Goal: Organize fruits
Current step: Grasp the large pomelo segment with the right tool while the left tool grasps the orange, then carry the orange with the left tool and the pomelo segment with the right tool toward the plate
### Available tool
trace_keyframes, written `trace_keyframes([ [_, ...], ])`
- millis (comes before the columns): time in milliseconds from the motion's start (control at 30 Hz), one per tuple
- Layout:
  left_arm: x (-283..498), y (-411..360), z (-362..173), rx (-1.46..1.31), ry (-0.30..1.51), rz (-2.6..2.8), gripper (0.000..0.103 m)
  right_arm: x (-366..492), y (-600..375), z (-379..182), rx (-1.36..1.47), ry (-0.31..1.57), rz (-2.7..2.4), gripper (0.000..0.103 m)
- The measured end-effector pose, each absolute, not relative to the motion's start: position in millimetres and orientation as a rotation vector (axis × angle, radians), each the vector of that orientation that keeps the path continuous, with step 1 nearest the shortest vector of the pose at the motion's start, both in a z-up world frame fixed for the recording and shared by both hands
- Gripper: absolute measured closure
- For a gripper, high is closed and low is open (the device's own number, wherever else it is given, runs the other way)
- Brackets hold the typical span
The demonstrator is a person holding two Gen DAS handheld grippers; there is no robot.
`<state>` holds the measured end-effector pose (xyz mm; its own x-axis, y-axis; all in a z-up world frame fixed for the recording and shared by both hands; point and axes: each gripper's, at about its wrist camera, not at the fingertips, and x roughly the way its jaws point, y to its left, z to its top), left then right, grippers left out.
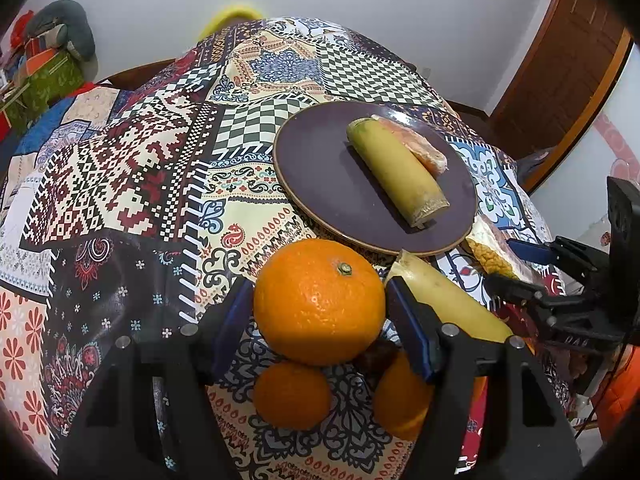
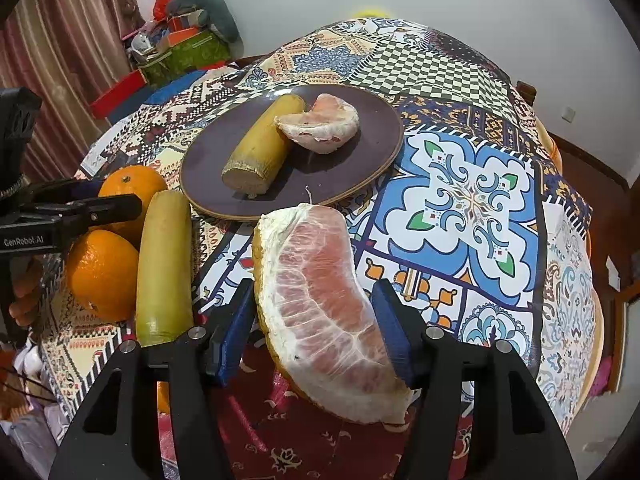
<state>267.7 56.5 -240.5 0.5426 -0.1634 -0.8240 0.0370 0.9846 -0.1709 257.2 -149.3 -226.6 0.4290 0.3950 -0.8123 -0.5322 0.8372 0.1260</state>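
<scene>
A large orange sits between the blue-padded jaws of the left gripper, raised above two smaller oranges lying on the patterned tablecloth. Both pads lie against the orange's sides, the jaws spread about halfway to take its width. Just right of it, a yellow-green cane piece lies on the cloth, its far end close to the rim of a dark purple plate.

On that plate rest a second cane piece and, touching its far side, a peeled pomelo segment.

To the right, the right gripper straddles a big pomelo wedge, pink flesh upward and pale pith along its edges. The jaws stand roughly half open; the right pad touches the wedge's edge, the left pad sits close beside it, and whether the wedge is truly clamped cannot be told. The wedge's far tip reaches almost to the plate's near rim.

From the right wrist view, the cane piece on the cloth lies left of the wedge, with two oranges beyond it and the left gripper's black arm crossing them.

Boxes and bundled cloth are piled against the far wall, beside a striped curtain.
</scene>
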Motion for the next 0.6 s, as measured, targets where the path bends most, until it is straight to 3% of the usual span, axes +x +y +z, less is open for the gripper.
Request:
trace_keyframes([
  [133,268.8,54.6,-240.6,-0.127,0.984,-0.109,0.035,250.4,-138.2,-229.8,-0.241,0.929,0.554,0.047],
  [600,266.0,56.4,-230.4,-0.145,0.976,-0.091,0.036,244.8,-151.1,-215.0,-0.141,0.9,0.529,0.055],
])
